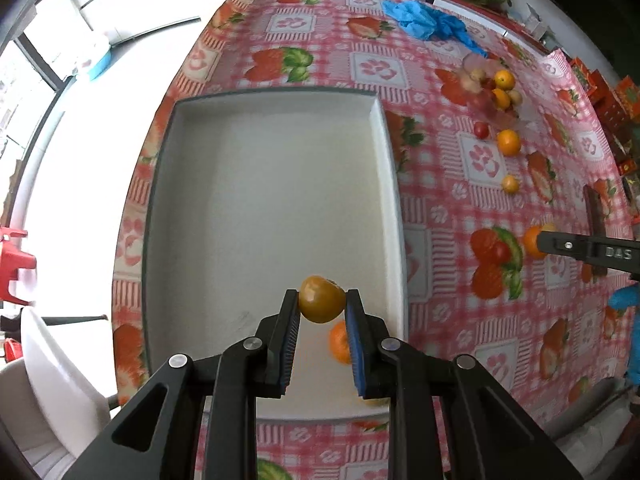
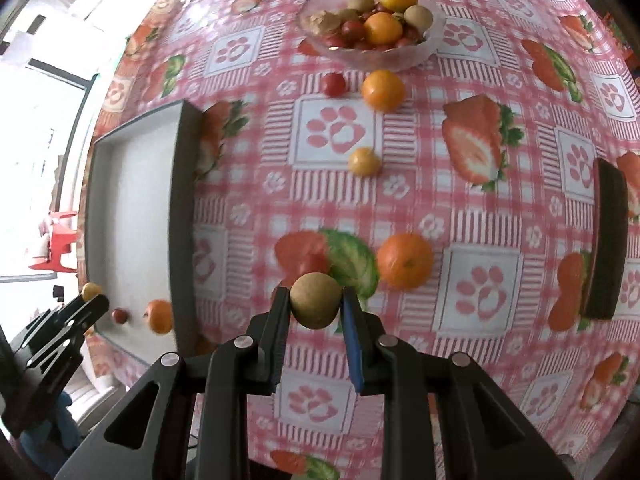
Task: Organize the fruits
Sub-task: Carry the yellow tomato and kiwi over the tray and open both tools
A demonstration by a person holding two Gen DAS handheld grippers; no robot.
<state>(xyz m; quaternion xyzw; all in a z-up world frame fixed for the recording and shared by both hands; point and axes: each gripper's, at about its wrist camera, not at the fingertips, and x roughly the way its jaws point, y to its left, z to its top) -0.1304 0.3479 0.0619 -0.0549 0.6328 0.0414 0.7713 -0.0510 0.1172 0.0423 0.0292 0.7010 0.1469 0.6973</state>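
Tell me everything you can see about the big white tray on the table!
The white tray is a big, shallow rectangle with low upright walls, white inside and dark grey outside. It looks like foam or plastic. It lies flat on the pink checked tablecloth, left of the loose fruit. Most of its floor is bare. An orange and a small red fruit lie at its near end. The left gripper holds a yellowish fruit above that end.
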